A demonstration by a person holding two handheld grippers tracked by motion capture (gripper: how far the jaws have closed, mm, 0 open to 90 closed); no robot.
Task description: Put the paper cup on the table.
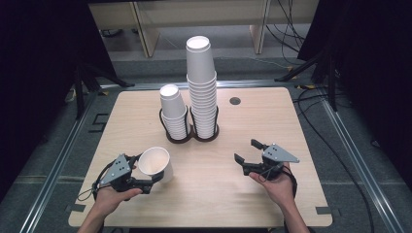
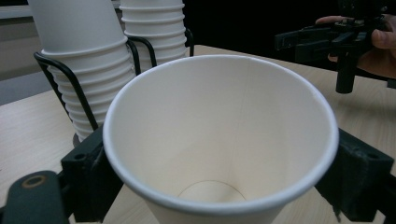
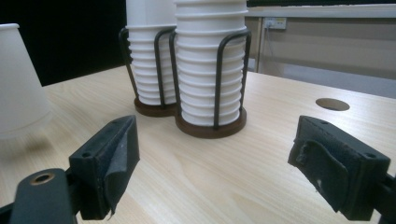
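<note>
I had the left gripper clamped on a paper cup, jaws pressing its sides just under the rim, held over the near left of the worktop. It looked light, thin-walled and easy to crush, so the stiffer rim band seemed the safest hold. My right gripper stood open and empty. Two cup stacks in a wire holder stood further back, well apart.
</note>
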